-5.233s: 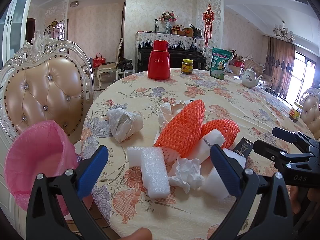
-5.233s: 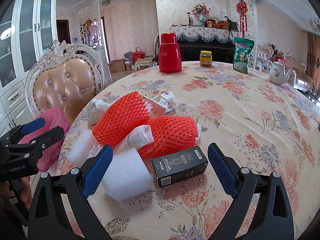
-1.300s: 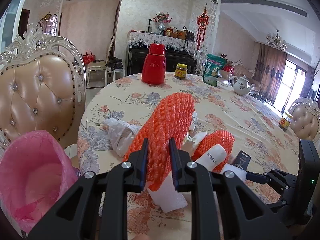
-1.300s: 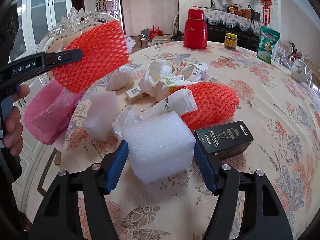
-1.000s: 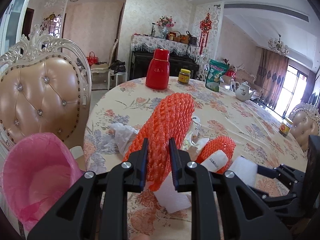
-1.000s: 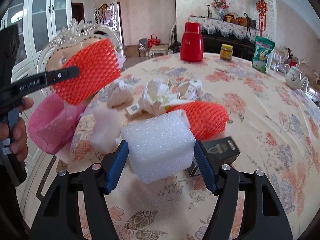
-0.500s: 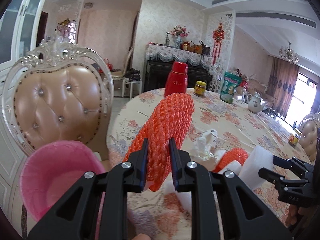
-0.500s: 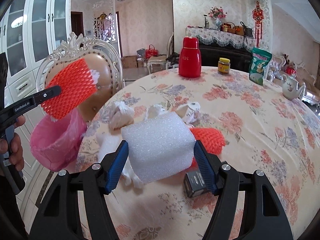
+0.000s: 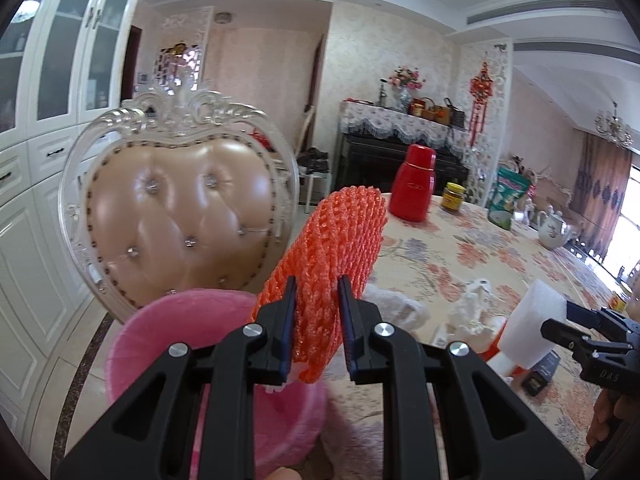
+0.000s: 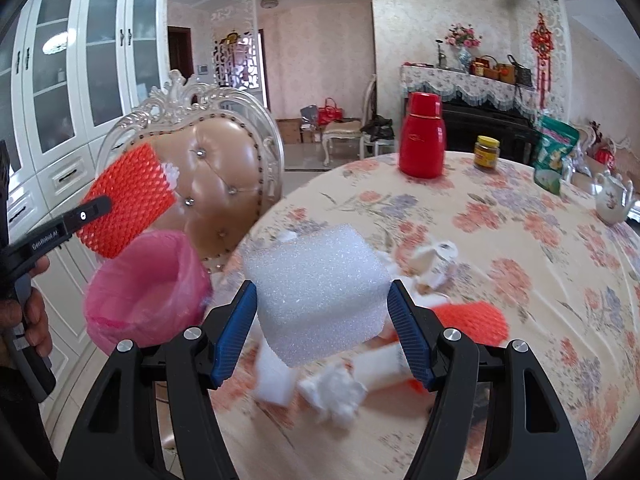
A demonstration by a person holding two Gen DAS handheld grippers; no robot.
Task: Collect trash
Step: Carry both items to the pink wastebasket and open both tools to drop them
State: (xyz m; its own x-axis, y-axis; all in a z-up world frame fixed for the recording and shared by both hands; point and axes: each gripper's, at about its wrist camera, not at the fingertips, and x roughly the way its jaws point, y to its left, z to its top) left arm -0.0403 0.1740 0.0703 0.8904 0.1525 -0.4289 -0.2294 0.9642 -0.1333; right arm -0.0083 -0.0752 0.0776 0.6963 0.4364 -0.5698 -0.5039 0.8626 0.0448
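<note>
- Left gripper (image 9: pixel 316 320) clamped on orange foam net (image 9: pixel 340 248), above pink bin (image 9: pixel 160 332) at 9 o'clock.
- Right gripper (image 10: pixel 322 320) clamped on white foam block (image 10: pixel 316 292), over table (image 10: pixel 540 264) edge; bin at 9 o'clock.

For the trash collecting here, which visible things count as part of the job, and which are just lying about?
Part of the job:
- orange foam net sleeve, held in left hand-held gripper
- white foam block, held in right hand-held gripper
- pink-lined trash bin
- crumpled white tissue on the table

Lying about:
- red thermos flask
- yellow-lidded jar
- white teapot
- green snack bag
</note>
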